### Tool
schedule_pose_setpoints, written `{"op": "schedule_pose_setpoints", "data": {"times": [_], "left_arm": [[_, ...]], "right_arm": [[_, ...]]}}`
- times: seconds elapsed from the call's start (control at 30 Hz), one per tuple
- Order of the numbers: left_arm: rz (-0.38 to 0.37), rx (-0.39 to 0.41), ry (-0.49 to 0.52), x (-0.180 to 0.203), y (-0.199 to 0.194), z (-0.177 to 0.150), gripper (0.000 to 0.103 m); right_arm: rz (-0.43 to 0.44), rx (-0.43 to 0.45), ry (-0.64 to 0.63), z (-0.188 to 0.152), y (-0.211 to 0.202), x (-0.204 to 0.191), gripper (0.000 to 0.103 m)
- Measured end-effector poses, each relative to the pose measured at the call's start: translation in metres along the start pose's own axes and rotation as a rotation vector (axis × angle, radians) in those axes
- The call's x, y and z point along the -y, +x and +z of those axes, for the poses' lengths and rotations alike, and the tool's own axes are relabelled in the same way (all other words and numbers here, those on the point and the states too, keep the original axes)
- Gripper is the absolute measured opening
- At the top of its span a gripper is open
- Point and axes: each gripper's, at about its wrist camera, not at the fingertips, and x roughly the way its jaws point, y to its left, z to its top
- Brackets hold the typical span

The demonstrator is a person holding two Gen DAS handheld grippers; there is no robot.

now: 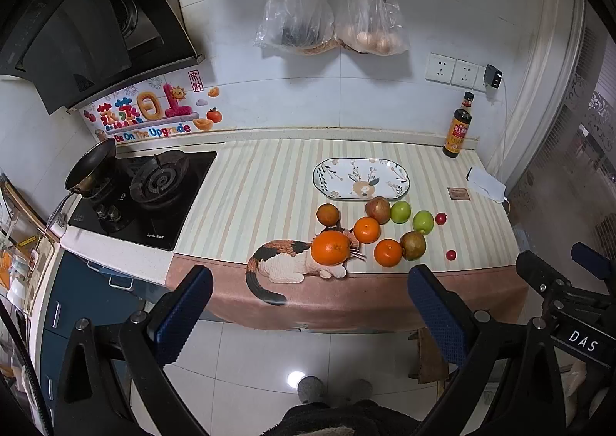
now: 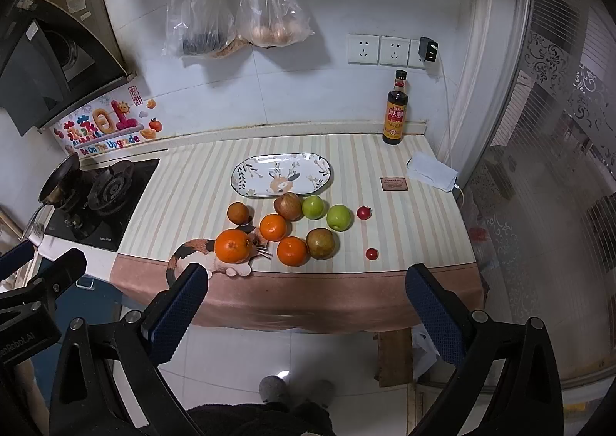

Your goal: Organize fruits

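On the striped counter mat, fruit cluster loose just in front of the oval plate (image 2: 246,176) | big orange (image 2: 232,245) nearest, ahead-left of right gripper (image 2: 306,305), dead ahead of left gripper (image 1: 310,307) | both jaws spread wide, empty, well short of the counter.

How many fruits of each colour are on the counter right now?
Orange: 3
Green: 2
Small red: 2
Reddish apple: 1
Brownish: 2
Total: 10
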Motion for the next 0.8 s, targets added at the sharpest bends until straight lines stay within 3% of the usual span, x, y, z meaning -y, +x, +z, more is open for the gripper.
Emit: {"op": "schedule_pose_setpoints", "data": {"times": [0.8], "left_arm": [[0.0, 0.002, -0.002, 0.0004, -0.0017, 0.0025, 0.103]], "right_arm": [[0.017, 0.008, 0.004, 0.0043, -0.0055, -0.0008, 0.103]]}}
